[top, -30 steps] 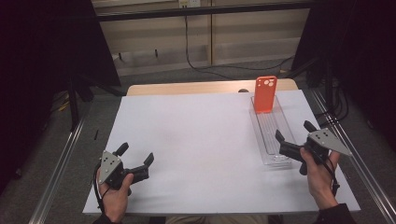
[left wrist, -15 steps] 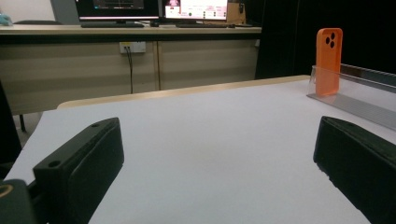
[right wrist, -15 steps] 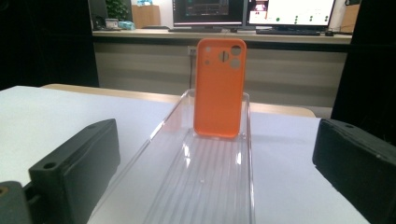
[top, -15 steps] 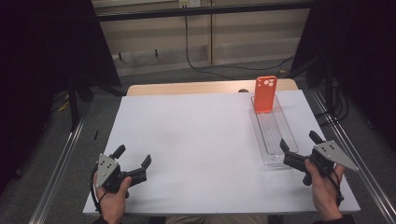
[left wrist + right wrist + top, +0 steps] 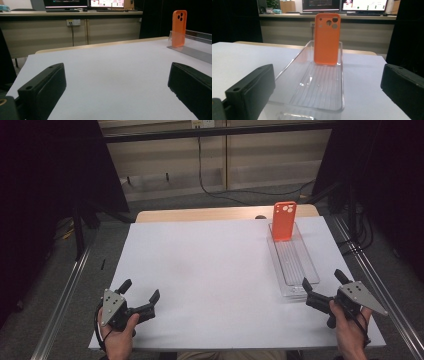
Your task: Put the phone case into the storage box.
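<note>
Both tongs gape apart, gripping nothing. The right tongs point(image 5: 322, 284) sit just before the clear tray point(image 5: 300, 270), the orange phone case point(image 5: 283, 221) upright at its far end. The left tongs point(image 5: 140, 290) rest well apart on the worktop point(image 5: 210, 270).

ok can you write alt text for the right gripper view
An orange phone case stands upright at the far end of a long clear plastic tray on a white table. The right tongs sit open in the foreground, one black jaw at each side of the tray's near end.
</note>
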Available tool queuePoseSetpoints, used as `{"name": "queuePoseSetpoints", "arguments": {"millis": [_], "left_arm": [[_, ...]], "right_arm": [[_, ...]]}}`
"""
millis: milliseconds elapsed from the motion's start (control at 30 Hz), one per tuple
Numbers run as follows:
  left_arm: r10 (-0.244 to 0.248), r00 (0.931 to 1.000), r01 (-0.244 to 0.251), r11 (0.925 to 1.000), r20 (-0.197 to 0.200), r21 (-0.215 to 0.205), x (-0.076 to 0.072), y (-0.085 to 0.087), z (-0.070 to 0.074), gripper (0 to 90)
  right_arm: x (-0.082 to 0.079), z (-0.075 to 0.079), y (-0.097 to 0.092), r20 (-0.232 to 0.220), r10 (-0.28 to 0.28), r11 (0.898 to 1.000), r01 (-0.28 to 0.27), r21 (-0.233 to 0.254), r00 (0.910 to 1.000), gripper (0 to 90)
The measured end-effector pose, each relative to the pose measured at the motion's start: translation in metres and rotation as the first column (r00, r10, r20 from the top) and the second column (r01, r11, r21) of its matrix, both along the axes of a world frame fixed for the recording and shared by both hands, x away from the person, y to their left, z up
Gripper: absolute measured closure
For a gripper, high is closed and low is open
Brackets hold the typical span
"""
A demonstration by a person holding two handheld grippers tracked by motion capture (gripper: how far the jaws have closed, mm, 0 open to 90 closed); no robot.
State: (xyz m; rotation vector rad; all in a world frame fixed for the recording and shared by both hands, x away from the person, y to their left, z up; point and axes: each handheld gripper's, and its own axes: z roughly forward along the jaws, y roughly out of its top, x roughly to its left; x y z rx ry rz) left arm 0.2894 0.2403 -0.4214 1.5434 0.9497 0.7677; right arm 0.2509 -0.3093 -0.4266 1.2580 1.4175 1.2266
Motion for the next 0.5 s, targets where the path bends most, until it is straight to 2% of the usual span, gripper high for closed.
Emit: {"name": "queuePoseSetpoints", "arguments": {"millis": [67,133,200,267,400,500], "left_arm": [[0.003,0.9999,-0.003,0.9998,-0.011,0.017,-0.0013,-0.0006,-0.0011,1.6],[-0.005,0.9999,0.006,0.9999,-0.015,0.013,-0.0012,-0.0007,-0.0013,1.6],[-0.005,0.9999,0.005,0.9999,-0.011,0.015,-0.001,-0.0008,-0.0015,1.6],[-0.006,0.9998,0.006,1.0,-0.017,-0.001,0.0,-0.0009,-0.0018,1.6],[-0.011,0.9997,0.011,0.9999,-0.023,0.004,0.0023,-0.003,-0.0025,1.6],[-0.016,0.9997,0.016,0.9998,-0.017,-0.015,0.0031,-0.0014,-0.0007,1.6]], "right_arm": [[-0.0025,-0.0019,0.0,0.004,0.0,1.0,0.0,-0.014,1.0,0.0],[-0.0044,-0.0027,-0.0002,0.007,0.004,1.0,-0.004,-0.021,1.0,0.0],[-0.0055,-0.0048,-0.0012,-0.001,-0.002,1.0,0.002,-0.003,1.0,0.0],[-0.0059,-0.0065,-0.0011,-0.004,0.0,1.0,0.0,-0.005,1.0,0.0],[-0.0057,-0.0055,-0.0007,0.017,0.001,1.0,-0.001,0.006,0.9999,0.0],[-0.0056,-0.0056,-0.0014,0.01,-0.002,1.0,0.002,0.008,1.0,0.0]]}}
